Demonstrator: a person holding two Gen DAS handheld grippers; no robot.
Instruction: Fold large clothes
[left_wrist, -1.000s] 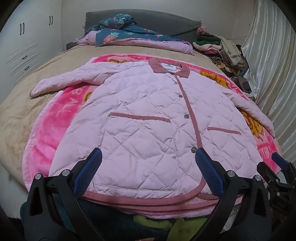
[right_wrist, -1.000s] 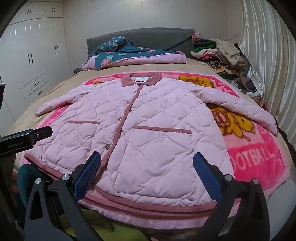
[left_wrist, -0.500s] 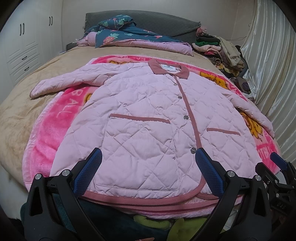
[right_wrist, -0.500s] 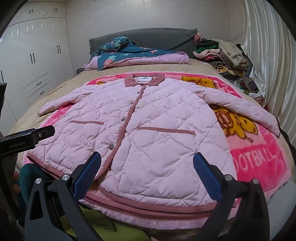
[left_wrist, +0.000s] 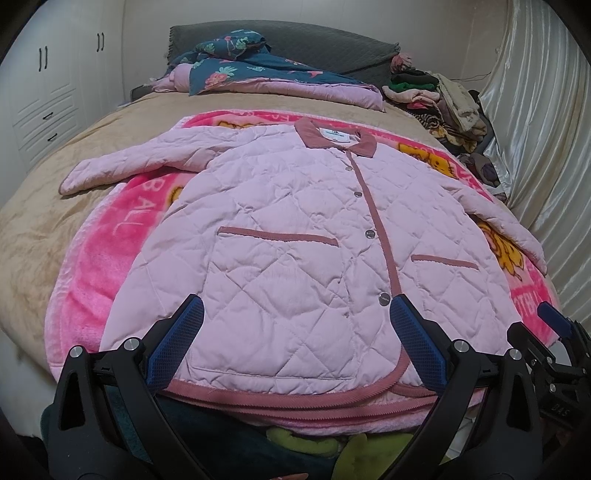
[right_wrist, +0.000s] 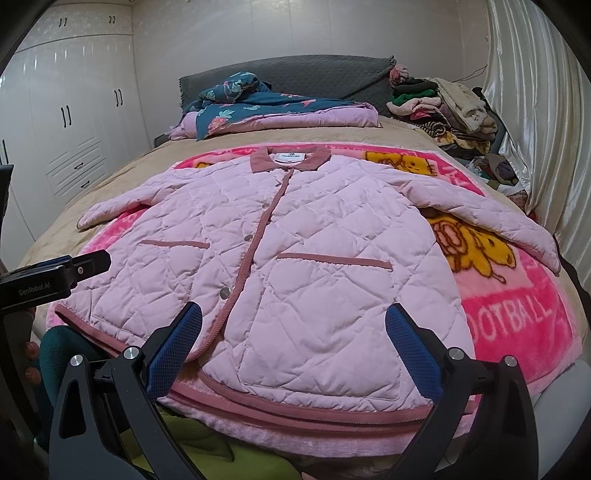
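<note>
A pink quilted jacket (left_wrist: 295, 236) (right_wrist: 306, 266) lies flat and buttoned, front up, on a pink blanket (left_wrist: 110, 236) (right_wrist: 517, 317) on the bed, collar at the far end, both sleeves spread outward. My left gripper (left_wrist: 295, 332) hovers open over the hem, left of the button strip. My right gripper (right_wrist: 291, 336) hovers open over the hem's right half. Neither holds anything. The right gripper (left_wrist: 554, 325) shows at the left wrist view's right edge, and the left gripper (right_wrist: 88, 262) at the right wrist view's left edge.
A beige bedspread (left_wrist: 44, 206) covers the bed. A folded floral quilt (left_wrist: 258, 70) (right_wrist: 266, 107) lies by the grey headboard (right_wrist: 325, 77). A pile of clothes (left_wrist: 443, 99) (right_wrist: 447, 107) sits at the far right beside a shiny curtain (right_wrist: 535, 110). White wardrobes (right_wrist: 74, 122) stand left.
Both views have drifted slightly back and up from the jacket. The jacket has not moved and both grippers stay open.
</note>
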